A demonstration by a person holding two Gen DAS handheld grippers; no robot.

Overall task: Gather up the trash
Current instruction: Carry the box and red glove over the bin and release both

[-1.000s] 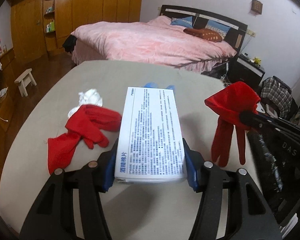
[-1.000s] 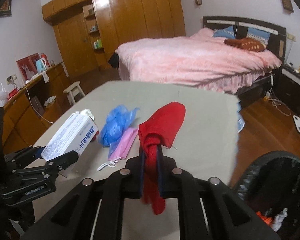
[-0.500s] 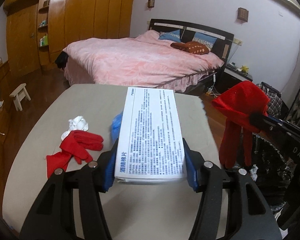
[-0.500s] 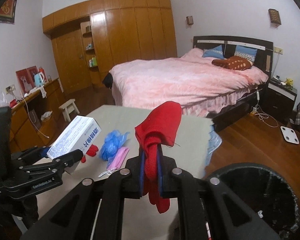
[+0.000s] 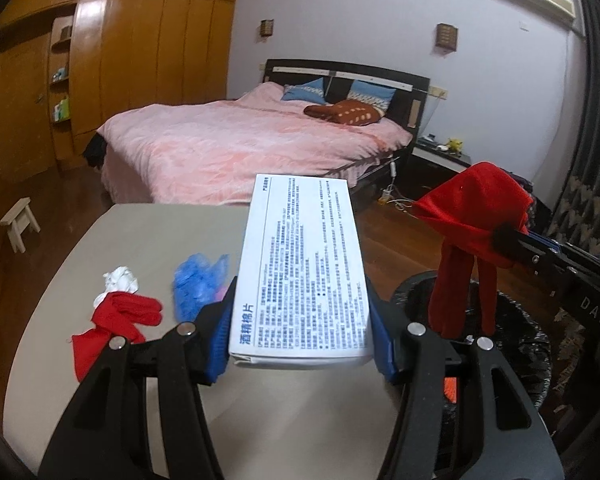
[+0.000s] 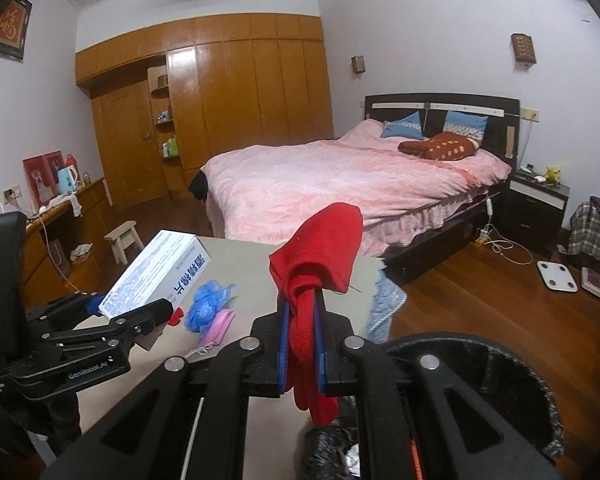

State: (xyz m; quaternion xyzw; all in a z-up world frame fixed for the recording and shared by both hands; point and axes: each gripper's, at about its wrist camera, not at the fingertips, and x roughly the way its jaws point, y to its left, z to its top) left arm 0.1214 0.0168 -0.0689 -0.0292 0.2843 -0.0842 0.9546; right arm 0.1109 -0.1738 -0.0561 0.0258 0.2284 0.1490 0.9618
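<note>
My left gripper (image 5: 302,343) is shut on a white printed box (image 5: 302,268), held by its long sides above the beige table (image 5: 148,236). My right gripper (image 6: 302,344) is shut on a red glove (image 6: 320,256), whose fingers dangle over the rim of a black-lined trash bin (image 6: 500,364). The left wrist view shows that glove (image 5: 468,216) hanging above the bin (image 5: 520,360) to the right of the box. On the table lie another red glove (image 5: 120,316), a white crumpled tissue (image 5: 118,280), a blue plastic wad (image 5: 198,284) and a pink mask (image 6: 218,326).
The bin stands on the wooden floor just off the table's right edge, with some rubbish inside. A pink-covered bed (image 6: 340,184) fills the room beyond the table. A small stool (image 5: 18,222) and wooden wardrobes (image 6: 240,92) are at the left.
Both grippers have risen and swung right with their loads. The table has dropped lower in view, and the bin now shows under the hanging red glove.
</note>
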